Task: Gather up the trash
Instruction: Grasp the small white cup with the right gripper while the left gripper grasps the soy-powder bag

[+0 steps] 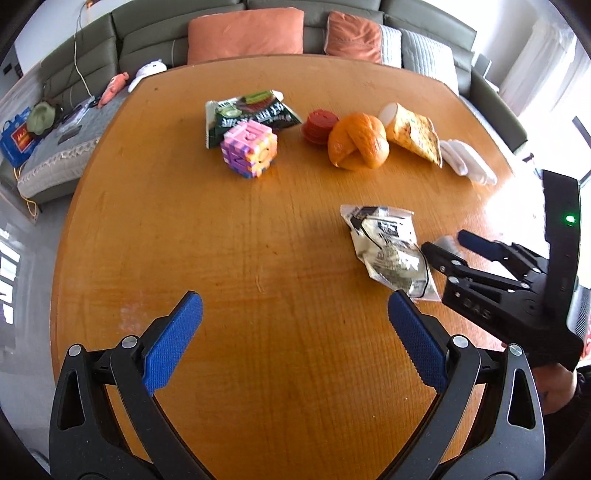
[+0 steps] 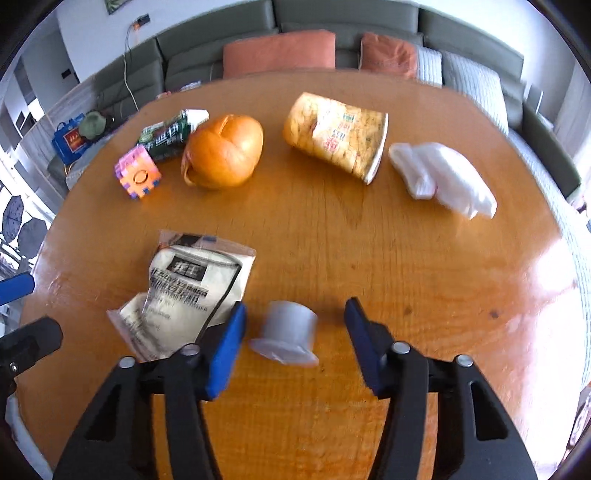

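Observation:
My right gripper point(image 2: 295, 321) is open, its blue pads on either side of a small overturned white plastic cup point(image 2: 286, 332) on the wooden table point(image 2: 369, 240), not touching it. It also shows from the side in the left wrist view point(image 1: 445, 242). A crumpled clear-and-white wrapper point(image 2: 184, 291) lies just left of it, also in the left wrist view point(image 1: 388, 251). A tipped yellow paper cup point(image 2: 336, 134), a white crumpled bag point(image 2: 443, 177) and a green snack packet point(image 1: 247, 112) lie farther back. My left gripper point(image 1: 295, 314) is open and empty over bare table.
An orange bread-shaped toy point(image 1: 358, 142), a pink-and-orange foam cube point(image 1: 249, 149) and a stack of red discs point(image 1: 319, 123) sit at the back of the table. A grey sofa with orange cushions point(image 1: 245, 35) stands behind.

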